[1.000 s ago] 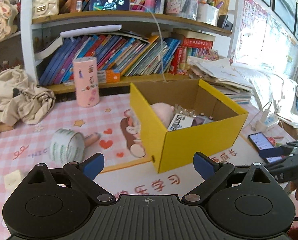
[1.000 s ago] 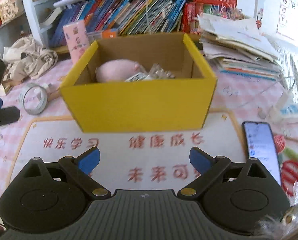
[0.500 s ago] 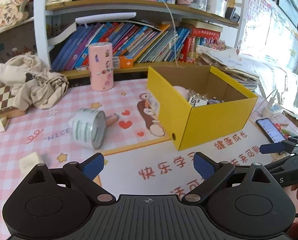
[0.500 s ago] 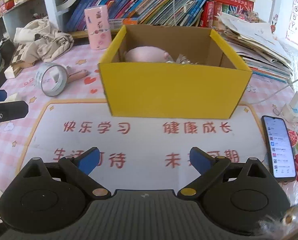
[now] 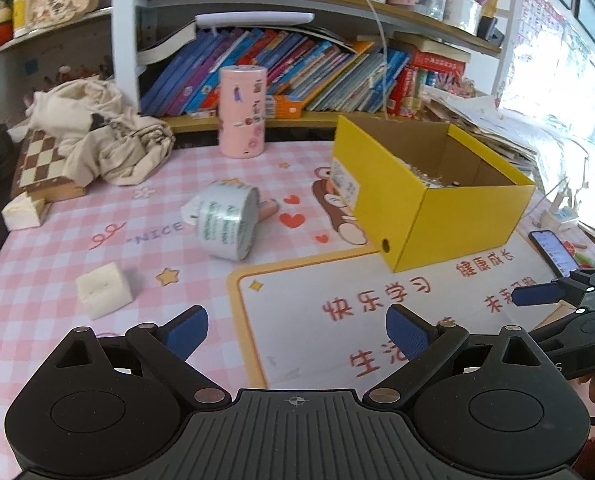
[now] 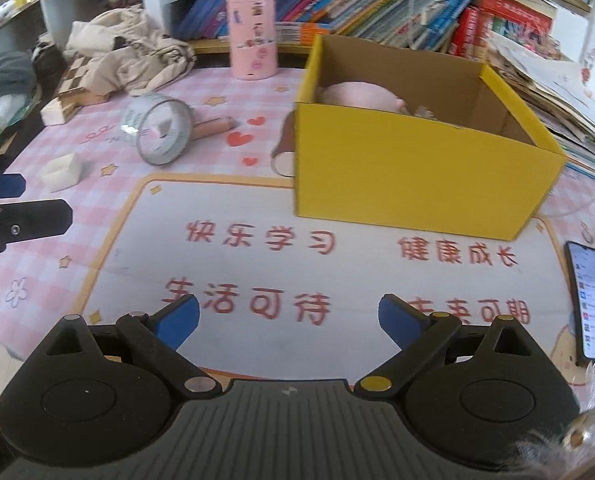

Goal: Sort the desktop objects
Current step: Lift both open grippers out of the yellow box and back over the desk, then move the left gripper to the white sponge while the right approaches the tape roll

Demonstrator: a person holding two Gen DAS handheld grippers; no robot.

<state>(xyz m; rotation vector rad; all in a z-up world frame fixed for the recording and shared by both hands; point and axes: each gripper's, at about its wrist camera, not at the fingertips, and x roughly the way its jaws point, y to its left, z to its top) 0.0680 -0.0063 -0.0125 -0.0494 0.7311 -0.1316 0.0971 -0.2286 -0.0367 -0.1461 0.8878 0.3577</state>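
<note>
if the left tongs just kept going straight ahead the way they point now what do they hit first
Probably the roll of tape lying on its side on the pink mat. The open left tongs aim roughly at it, with bare mat before it, though depth is hard to judge.

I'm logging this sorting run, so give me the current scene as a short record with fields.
left gripper: jaws open, empty, above the mat
right gripper: jaws open, empty
yellow box: open, a pink soft item inside
tape roll: on its side, left of the box
white block: on the mat, nearest the left gripper
phone: flat, screen lit, right of the box
</note>
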